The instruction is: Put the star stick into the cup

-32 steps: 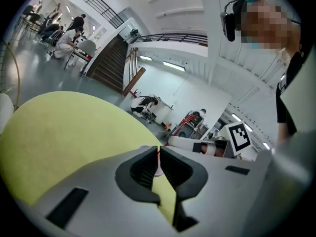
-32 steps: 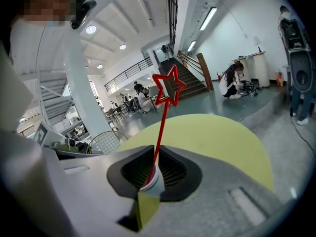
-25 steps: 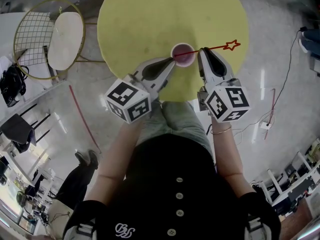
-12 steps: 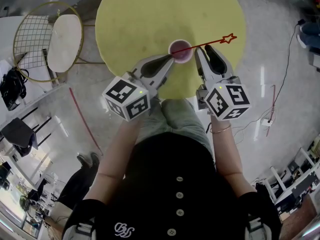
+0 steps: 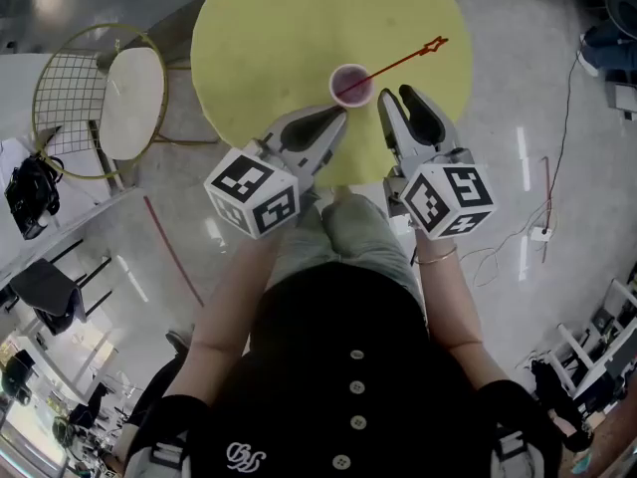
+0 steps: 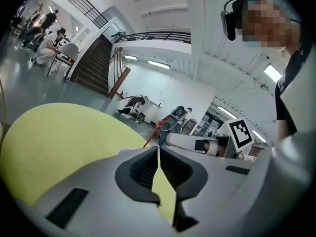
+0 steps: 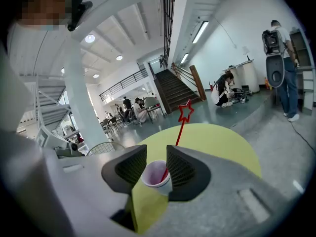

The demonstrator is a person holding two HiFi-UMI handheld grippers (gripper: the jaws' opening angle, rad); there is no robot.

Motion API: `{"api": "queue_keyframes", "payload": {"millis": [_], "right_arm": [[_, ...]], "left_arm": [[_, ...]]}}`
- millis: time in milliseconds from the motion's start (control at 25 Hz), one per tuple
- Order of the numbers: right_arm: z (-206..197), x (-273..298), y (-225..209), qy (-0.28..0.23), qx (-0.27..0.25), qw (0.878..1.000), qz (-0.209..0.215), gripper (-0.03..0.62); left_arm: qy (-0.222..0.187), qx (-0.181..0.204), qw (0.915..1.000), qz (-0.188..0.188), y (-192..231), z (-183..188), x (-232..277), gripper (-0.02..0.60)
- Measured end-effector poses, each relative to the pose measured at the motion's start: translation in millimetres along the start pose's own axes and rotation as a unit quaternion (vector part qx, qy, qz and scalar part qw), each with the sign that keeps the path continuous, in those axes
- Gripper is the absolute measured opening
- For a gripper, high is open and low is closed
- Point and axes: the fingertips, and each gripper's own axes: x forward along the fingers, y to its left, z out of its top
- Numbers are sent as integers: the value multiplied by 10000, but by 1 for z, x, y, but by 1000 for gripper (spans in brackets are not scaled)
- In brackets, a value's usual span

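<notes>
Red star stick (image 5: 398, 63) aslant across cup (image 5: 350, 86) rim

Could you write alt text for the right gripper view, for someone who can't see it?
A red star stick leans in a small white cup on a round yellow table, seen through the gap of the right gripper, whose jaws are opening and hold nothing. Behind are stairs and people.

We read no clear words; only a curly white emblem (image 5: 244, 456) on the black shirt (image 5: 338, 357), illegible.
</notes>
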Motion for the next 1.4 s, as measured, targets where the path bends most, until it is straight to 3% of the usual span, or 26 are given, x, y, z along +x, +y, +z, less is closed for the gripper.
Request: {"api": "queue_keyframes", "payload": {"millis": [360,760,1080,1400], "right_arm": [[2,-43,29,-541,106,9983,-187,107],[-8,-90,89,-998,-27,9950,45,6],[-3,-132,108,-1305,-144,9909,285,3],[-9,-159,142,-1406,-450,9887,263,3]], "left_arm": [[-229,436,9985,-258,-28,11,-33,23],[-412,797,9936,-683,-70,6,-80,21],[-654,1144,9882,-776,-107,16,-98,23],[-790,1291,9844,-898,-129,10,-129,23]]}}
